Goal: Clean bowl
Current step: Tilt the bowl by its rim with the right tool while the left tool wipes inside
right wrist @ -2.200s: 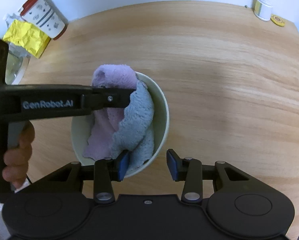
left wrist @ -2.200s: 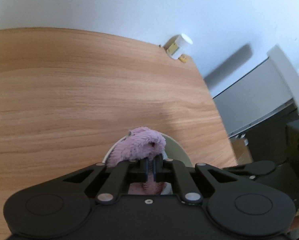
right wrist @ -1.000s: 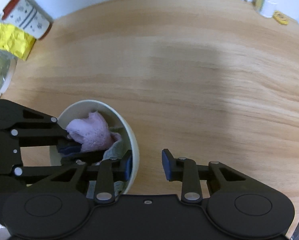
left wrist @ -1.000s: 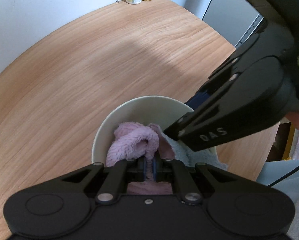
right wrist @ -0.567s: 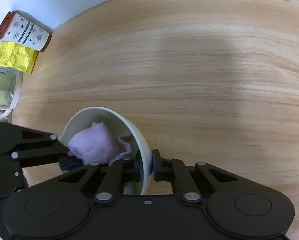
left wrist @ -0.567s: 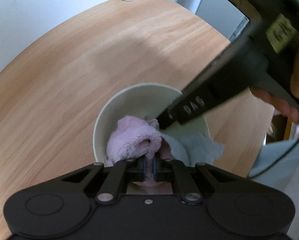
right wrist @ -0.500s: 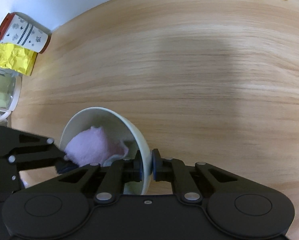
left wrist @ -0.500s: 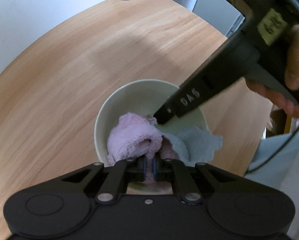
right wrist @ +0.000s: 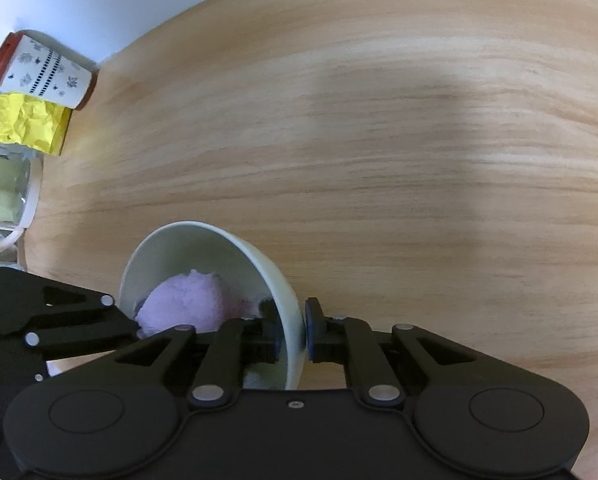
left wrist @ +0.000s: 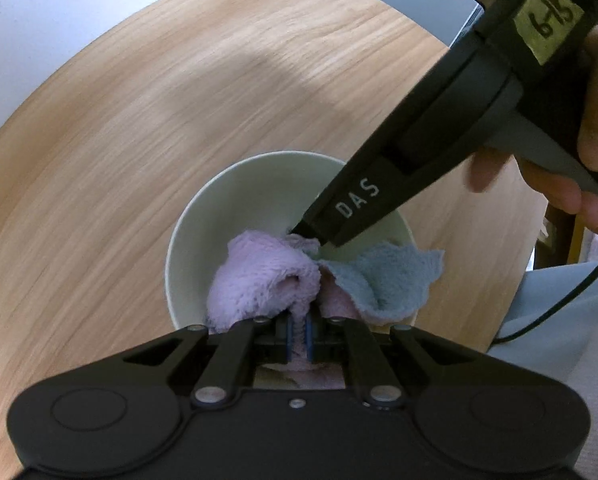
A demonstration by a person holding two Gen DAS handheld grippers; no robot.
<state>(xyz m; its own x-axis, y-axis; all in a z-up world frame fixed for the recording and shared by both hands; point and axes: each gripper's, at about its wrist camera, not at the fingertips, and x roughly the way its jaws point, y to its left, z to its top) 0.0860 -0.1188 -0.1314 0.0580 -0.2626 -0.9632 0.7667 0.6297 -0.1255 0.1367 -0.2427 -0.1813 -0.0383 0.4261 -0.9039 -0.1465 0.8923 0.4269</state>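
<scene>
a: where's the bowl (right wrist: 203, 256)?
b: on the table (right wrist: 379, 140). the right gripper (right wrist: 291, 334) straddles its rim, jaws opening.
a: and the left gripper (left wrist: 297, 326)?
b: pinched tight on the soft cloth (left wrist: 259, 280). the bowl looks rigid and slick; hold it by the rim.

Left gripper (left wrist: 297, 326) points steeply down, pads clamped tight on cloth. Right gripper (right wrist: 291, 330) angled down, jaws opening, straddling the bowl wall. A hand (left wrist: 579, 152) wraps the right gripper's handle
</scene>
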